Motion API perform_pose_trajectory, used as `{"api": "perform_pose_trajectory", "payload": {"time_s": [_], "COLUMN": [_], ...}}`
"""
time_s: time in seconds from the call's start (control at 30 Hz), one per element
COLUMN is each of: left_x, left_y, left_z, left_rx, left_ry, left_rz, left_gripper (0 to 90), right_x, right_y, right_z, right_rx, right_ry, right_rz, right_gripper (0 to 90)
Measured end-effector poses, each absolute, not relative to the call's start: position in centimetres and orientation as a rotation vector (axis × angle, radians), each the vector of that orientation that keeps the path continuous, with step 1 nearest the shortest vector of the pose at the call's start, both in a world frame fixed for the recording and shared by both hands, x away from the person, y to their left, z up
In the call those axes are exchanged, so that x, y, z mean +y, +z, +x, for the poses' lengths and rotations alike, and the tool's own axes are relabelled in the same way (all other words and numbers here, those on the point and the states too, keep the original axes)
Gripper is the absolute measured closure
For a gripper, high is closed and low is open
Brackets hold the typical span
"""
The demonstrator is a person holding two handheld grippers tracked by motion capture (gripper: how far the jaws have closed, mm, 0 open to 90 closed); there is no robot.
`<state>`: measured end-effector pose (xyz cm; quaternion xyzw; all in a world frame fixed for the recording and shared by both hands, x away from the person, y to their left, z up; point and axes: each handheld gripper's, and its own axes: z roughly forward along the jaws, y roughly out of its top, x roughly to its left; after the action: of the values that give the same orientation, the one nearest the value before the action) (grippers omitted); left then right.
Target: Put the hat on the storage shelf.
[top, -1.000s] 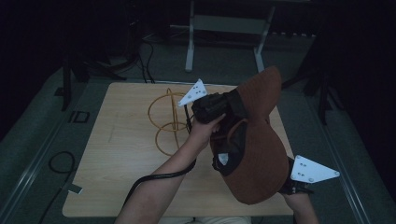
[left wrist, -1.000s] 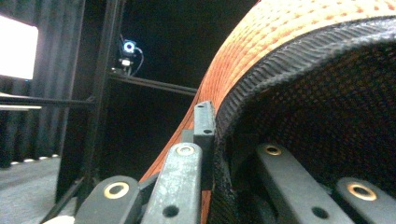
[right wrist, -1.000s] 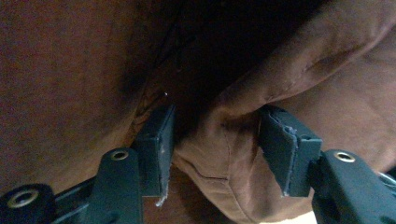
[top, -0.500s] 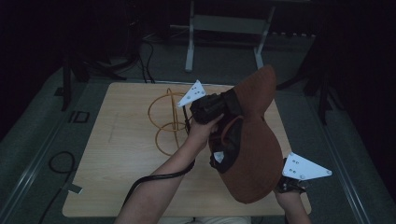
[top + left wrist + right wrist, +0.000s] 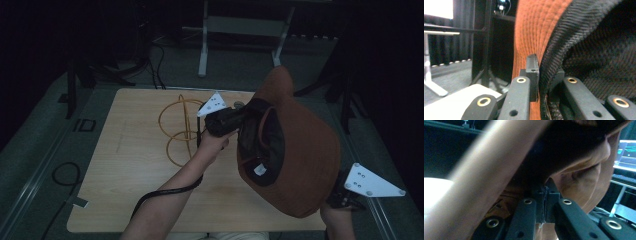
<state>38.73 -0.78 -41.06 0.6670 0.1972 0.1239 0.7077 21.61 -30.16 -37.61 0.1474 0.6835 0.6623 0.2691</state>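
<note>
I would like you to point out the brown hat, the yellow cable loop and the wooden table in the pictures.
brown hat (image 5: 310, 160): high view, outer brown crown.
yellow cable loop (image 5: 172, 107): high view, upper left arc of the loop.
wooden table (image 5: 120, 170): high view, bare left part of the top.

Hat (image 5: 305, 155) rust-orange outside, black inside; orange cord (image 5: 177, 125); pale wood table (image 5: 125, 165).

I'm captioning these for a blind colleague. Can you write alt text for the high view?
A person holds a brown hat above a wooden table, the left gripper clamped on its brim and the right gripper at its lower edge. A coiled yellow cord lies on the table.
</note>
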Motion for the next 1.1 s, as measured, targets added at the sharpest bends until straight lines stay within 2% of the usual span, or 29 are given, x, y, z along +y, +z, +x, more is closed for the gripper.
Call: {"api": "perform_pose_trajectory", "payload": {"time_s": [0.27,0.33,0.37,0.4,0.5,0.7,0.77,0.97,1.1], "left_x": [-1.0,-0.9,-0.8,-0.6,0.0,1.4,1.8,3.3,5.5], "left_y": [-42.0,-42.1,-42.2,-42.3,-42.3,-41.8,-41.6,-41.7,-42.0], "left_z": [38.4,38.4,38.3,38.2,37.8,35.7,34.9,32.5,31.4], "left_rx": [0.408,0.403,0.416,0.413,0.442,0.432,0.42,0.402,0.426], "left_ry": [0.285,0.286,0.303,0.325,0.359,0.457,0.452,0.463,0.471], "left_rz": [1.619,1.627,1.642,1.646,1.647,1.718,1.741,1.799,1.796], "left_gripper": [76.3,67.5,67.5,53.2,40.3,32.1,28.4,25.5,18.8], "right_x": [-31.4,-31.5,-31.5,-31.6,-31.7,-31.7,-31.6,-31.1,-31.0], "right_y": [-36.8,-36.8,-36.7,-36.6,-36.2,-35.6,-35.6,-35.8,-35.8], "right_z": [22.4,22.5,22.6,22.7,23.0,24.6,25.2,27.1,28.0], "right_rx": [1.822,1.822,1.816,1.807,1.798,1.807,1.813,1.836,1.826], "right_ry": [1.88,1.882,1.884,1.892,1.878,1.825,1.798,1.75,1.731], "right_rz": [0.464,0.468,0.47,0.474,0.486,0.538,0.552,0.596,0.636], "right_gripper": [89.1,89.1,89.1,89.0,89.1,89.1,89.0,89.1,89.1]}}
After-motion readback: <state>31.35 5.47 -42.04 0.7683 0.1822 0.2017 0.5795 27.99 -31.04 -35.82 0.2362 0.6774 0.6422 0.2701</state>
